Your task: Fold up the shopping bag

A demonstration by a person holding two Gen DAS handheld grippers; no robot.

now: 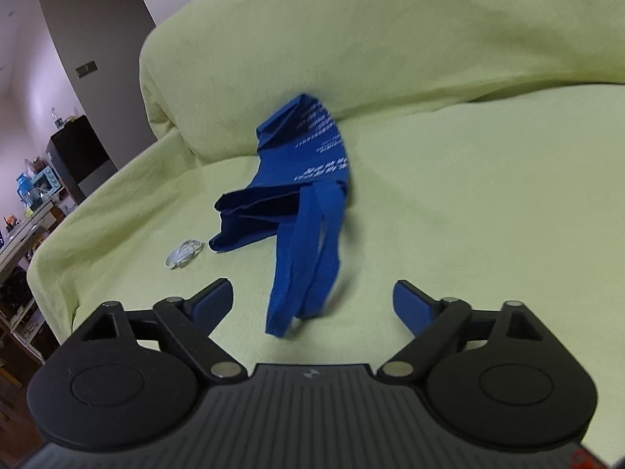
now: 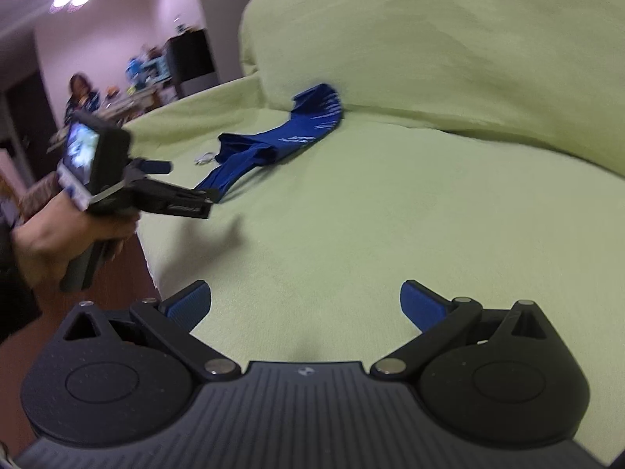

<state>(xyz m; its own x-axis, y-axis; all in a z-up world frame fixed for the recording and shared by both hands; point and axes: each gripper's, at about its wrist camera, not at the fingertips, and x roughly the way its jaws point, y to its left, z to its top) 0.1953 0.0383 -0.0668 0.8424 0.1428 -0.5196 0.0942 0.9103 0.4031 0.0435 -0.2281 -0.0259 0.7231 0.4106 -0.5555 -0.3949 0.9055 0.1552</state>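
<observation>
A blue shopping bag (image 1: 300, 179) with white print lies crumpled on the green-covered sofa seat, its far end leaning on the backrest. Its handles (image 1: 308, 269) stretch toward me, ending between my left gripper's fingers. My left gripper (image 1: 312, 305) is open just short of the handles. It also shows in the right wrist view (image 2: 187, 199), held by a hand at the sofa's left edge near the bag (image 2: 273, 144). My right gripper (image 2: 304, 305) is open and empty over the bare seat, well back from the bag.
A small clear plastic item (image 1: 183, 254) lies on the seat left of the bag. The sofa backrest (image 1: 390, 39) rises behind. A cluttered table (image 1: 31, 203), a dark cabinet (image 1: 78, 152) and a person (image 2: 80, 93) are at the left.
</observation>
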